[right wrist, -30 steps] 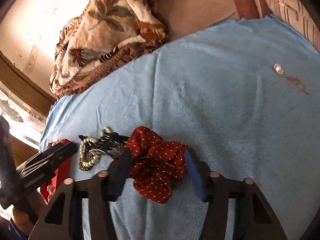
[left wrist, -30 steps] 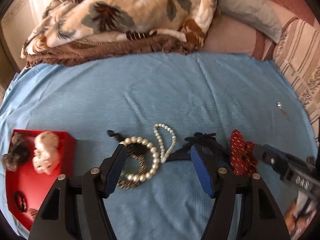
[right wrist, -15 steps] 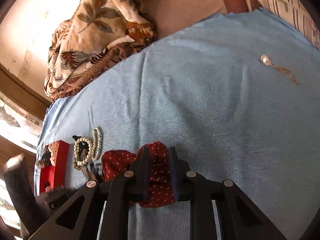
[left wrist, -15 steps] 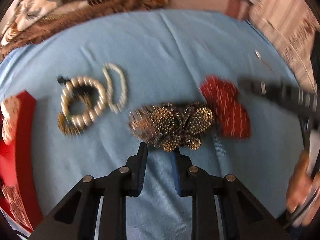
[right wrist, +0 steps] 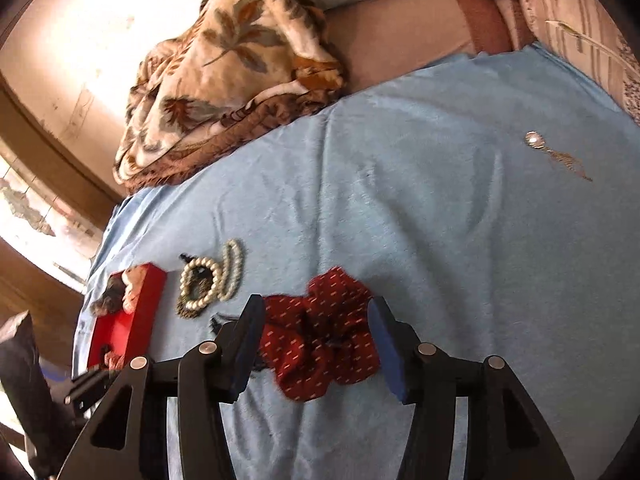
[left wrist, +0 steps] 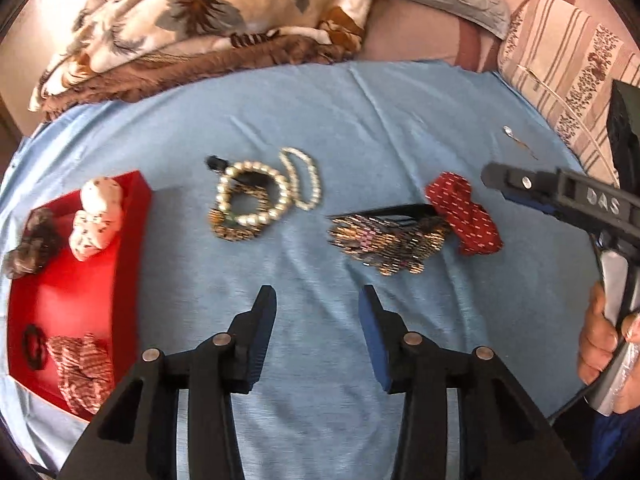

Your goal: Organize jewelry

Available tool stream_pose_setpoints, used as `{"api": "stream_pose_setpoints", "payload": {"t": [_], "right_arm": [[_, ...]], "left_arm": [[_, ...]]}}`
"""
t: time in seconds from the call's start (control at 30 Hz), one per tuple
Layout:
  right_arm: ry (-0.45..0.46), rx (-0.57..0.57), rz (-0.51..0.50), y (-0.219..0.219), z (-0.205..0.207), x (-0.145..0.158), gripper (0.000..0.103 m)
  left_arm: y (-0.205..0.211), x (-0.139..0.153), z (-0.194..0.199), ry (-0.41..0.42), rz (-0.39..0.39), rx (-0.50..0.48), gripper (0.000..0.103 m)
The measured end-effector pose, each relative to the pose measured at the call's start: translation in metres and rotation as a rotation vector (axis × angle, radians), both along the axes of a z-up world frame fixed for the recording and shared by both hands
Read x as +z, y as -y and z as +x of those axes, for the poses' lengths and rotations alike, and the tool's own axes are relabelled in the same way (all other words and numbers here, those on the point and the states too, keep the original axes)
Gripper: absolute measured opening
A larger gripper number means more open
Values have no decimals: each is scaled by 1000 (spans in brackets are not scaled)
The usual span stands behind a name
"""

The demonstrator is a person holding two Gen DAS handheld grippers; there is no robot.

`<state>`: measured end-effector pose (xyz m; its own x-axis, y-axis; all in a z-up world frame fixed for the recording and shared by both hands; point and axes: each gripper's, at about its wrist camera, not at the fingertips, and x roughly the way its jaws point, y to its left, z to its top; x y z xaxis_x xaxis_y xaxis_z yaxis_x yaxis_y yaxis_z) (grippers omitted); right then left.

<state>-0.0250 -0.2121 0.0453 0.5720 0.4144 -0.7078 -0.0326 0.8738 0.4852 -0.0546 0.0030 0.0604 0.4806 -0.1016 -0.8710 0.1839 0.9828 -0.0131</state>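
Left wrist view: left claw [left wrist: 317, 304] opening, empty over blue cloth [left wrist: 360, 120]; right claw [right wrist: 316, 320] opening astride red scrunchie [right wrist: 320, 344]

black left gripper [left wrist: 317, 312], blue pads (seemingly rubber)

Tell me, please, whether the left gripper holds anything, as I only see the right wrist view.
Observer: No, the left gripper is empty, its jaws opening over bare cloth.
Operator: What is hidden just left of the scrunchie?
Observer: A beaded clip, lying right against it.
Operator: And what is at the near end of the tray?
Observer: A striped scrunchie and a black ring.
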Motion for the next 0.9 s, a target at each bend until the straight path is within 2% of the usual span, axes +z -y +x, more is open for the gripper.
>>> {"api": "stream_pose_setpoints", "payload": {"t": [0.03,0.1,0.2,0.23,0.27,0.3,0.4,0.5,0.63,0.73,0.8,0.9], "right_arm": [[-4,17,5,-3,-1,-1,58],[-27,52,22,-9,0,-7,67],[-90,82,28,-14,5,-22,68],[-107,74,15,-13,7,-26,62],[-126,52,-4,-9,10,-29,38],[-139,38,-14,-5,12,-30,23],[-178,-30,-49,11,15,-34,23],[-200,-72,-83,22,18,-36,23],[-207,-79,-58,29,22,-37,24],[-207,-65,-61,26,24,-37,33],[-205,-58,-59,24,25,-38,45],[-205,-49,-63,19,26,-38,49]], "left_arm": [[-2,1,0,6,8,1,45],[-2,0,1,15,17,-6,46],[2,-1,6,27,28,-35,46],[7,-1,9,32,32,-52,47],[11,-1,12,38,38,-66,47],[15,-1,14,46,44,-83,48],[26,0,23,69,56,-143,55],[39,-1,34,84,80,-209,56],[59,-14,45,56,126,-317,61],[66,-25,49,22,147,-361,61],[69,-27,48,23,158,-372,61],[71,-29,45,23,178,-395,61]]}}
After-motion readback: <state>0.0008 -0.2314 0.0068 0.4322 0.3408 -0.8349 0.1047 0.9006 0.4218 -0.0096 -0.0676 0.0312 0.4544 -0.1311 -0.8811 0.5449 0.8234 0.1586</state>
